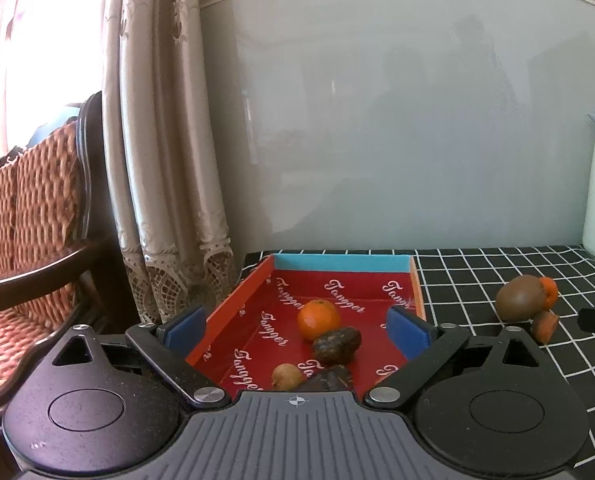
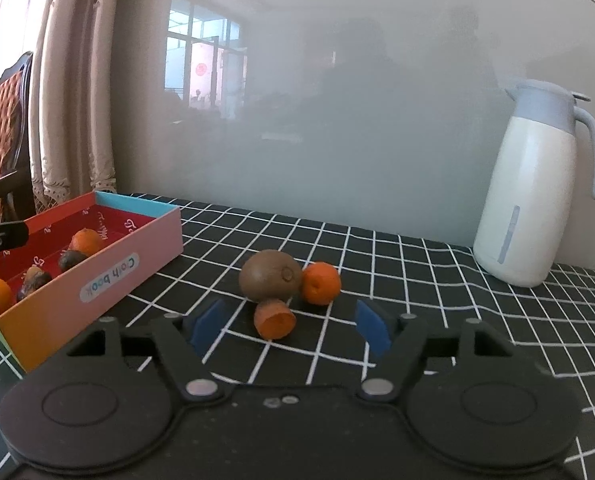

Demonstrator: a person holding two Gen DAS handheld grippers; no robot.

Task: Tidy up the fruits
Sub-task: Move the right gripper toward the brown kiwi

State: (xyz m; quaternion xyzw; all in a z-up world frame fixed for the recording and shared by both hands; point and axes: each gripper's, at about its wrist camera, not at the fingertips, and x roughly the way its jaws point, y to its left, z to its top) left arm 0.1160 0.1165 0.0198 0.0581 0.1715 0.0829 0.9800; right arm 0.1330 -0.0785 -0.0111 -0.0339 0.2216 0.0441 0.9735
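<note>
An open box (image 1: 341, 263) with a red lining sits at the table's left end. In it lie a mandarin (image 1: 318, 319), two dark brown fruits (image 1: 336, 345) and a small tan fruit (image 1: 286, 376). My left gripper (image 1: 297, 322) hangs open over the box's near half with nothing between its blue pads. On the cloth to the right of the box (image 2: 137, 256) a kiwi (image 2: 270, 275), a mandarin (image 2: 320, 283) and a cut orange piece (image 2: 274, 319) huddle together. My right gripper (image 2: 290, 327) stands open, low over the cloth, with the cut piece lying between its fingertips, untouched.
A white and blue thermos jug (image 2: 533, 188) stands at the back right against the grey wall panel. A black cloth with a white grid (image 2: 417, 320) covers the table. Left of the table are a curtain (image 1: 169, 160) and a wooden chair with an orange cushion (image 1: 37, 208).
</note>
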